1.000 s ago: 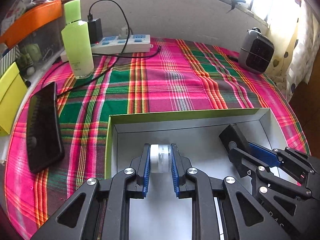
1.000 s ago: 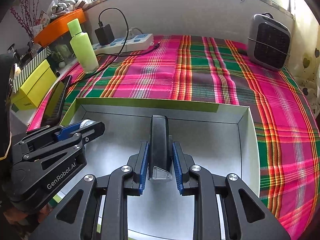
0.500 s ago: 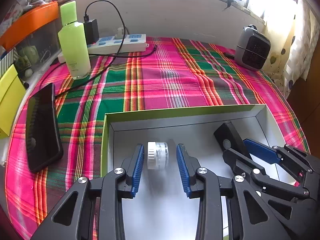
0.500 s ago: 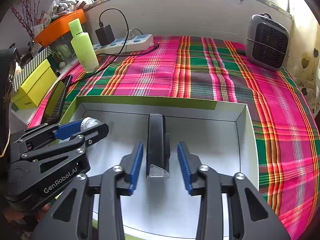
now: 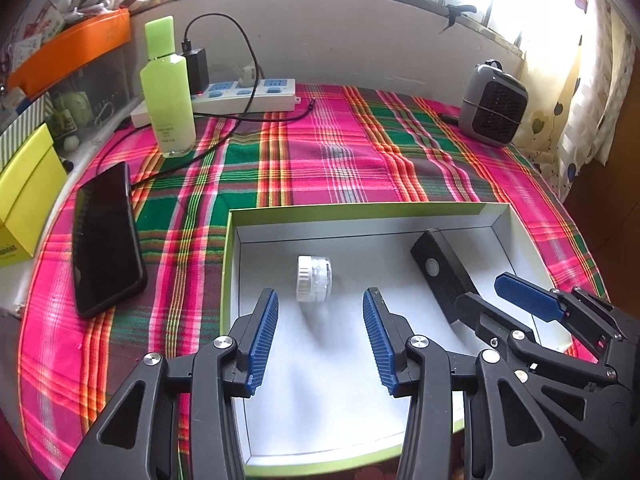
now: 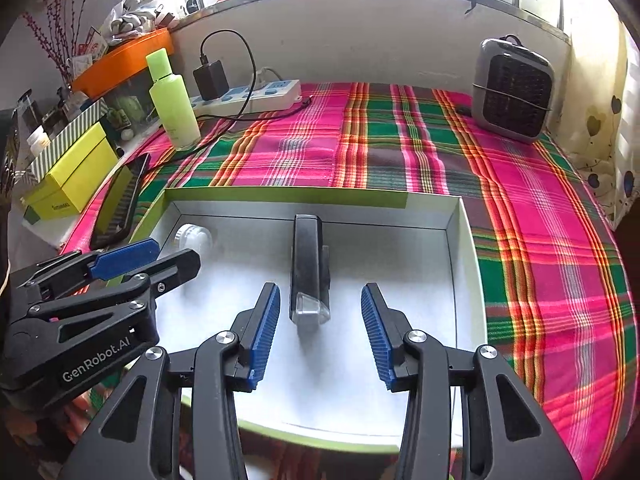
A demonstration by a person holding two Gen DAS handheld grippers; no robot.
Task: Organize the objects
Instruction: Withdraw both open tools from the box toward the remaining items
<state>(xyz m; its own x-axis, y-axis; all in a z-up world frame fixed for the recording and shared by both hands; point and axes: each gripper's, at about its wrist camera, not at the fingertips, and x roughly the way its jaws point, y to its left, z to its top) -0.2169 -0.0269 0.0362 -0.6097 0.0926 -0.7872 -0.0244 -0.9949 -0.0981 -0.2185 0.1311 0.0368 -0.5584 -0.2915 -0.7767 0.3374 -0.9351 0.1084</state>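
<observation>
1. The release step is judged in hand: the left gripper is opening, and the small white jar is left free at centre frame in the box.
2. The right gripper is opening, and the black device lies untouched between its jaws at centre frame.
3. Next, a withdrawal clear of the box walls is probably needed.

Bench under plaid cloth, as I see it from both wrist views.

I note, lying directly on the cloth: a shallow green-rimmed box near me, a black phone flat just left of it, a green bottle upright at far left, a white power strip along the back wall with a black charger plugged in and a cable trailing across the cloth, and a small grey heater at far right.
</observation>
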